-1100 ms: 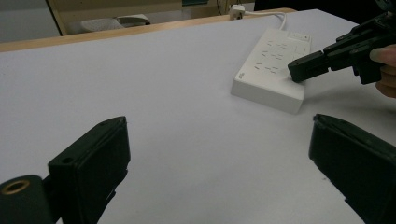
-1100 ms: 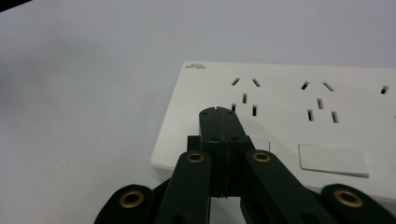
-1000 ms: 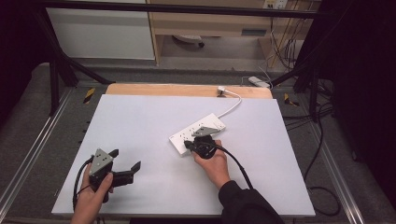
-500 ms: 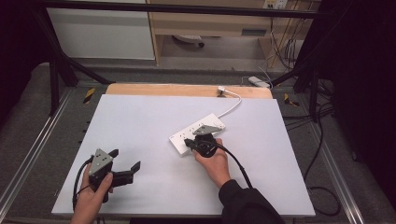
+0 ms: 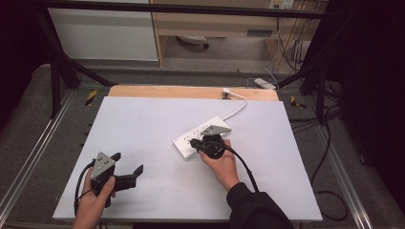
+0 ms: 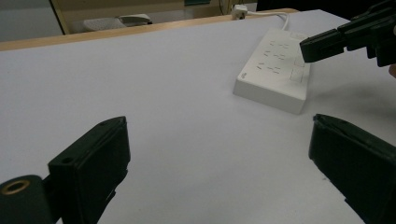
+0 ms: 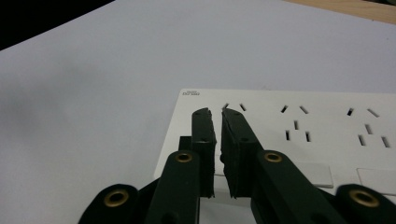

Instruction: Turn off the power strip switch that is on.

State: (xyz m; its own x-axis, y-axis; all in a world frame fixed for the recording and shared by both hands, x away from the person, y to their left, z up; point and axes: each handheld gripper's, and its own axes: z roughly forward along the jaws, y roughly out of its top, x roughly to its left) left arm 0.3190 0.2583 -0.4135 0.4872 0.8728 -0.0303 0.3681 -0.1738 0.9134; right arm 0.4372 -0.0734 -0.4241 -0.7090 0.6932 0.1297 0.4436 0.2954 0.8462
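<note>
A white power strip (image 5: 184,143) lies flat near the middle of the white table (image 5: 143,124), and its cable (image 5: 237,107) runs to the far edge. My right gripper (image 5: 193,145) hovers just over the strip's near end. Its jaws have just been opening and stand a narrow slit apart with nothing between them (image 7: 215,114), above the socket face (image 7: 303,121). My left gripper (image 5: 128,162) rests wide open at the near left, empty, and points toward the strip (image 6: 275,70). The right gripper's fingers (image 6: 327,44) reach in over the strip.
A wooden strip (image 5: 167,91) borders the table's far edge, where a white plug (image 5: 226,93) lies. Metal frame rails run along both sides. Black cables (image 5: 329,191) trail on the floor at the right. A cabinet (image 5: 105,33) stands behind.
The right gripper has edged slightly over the power strip. The left hand and its gripper have stayed where they were.
</note>
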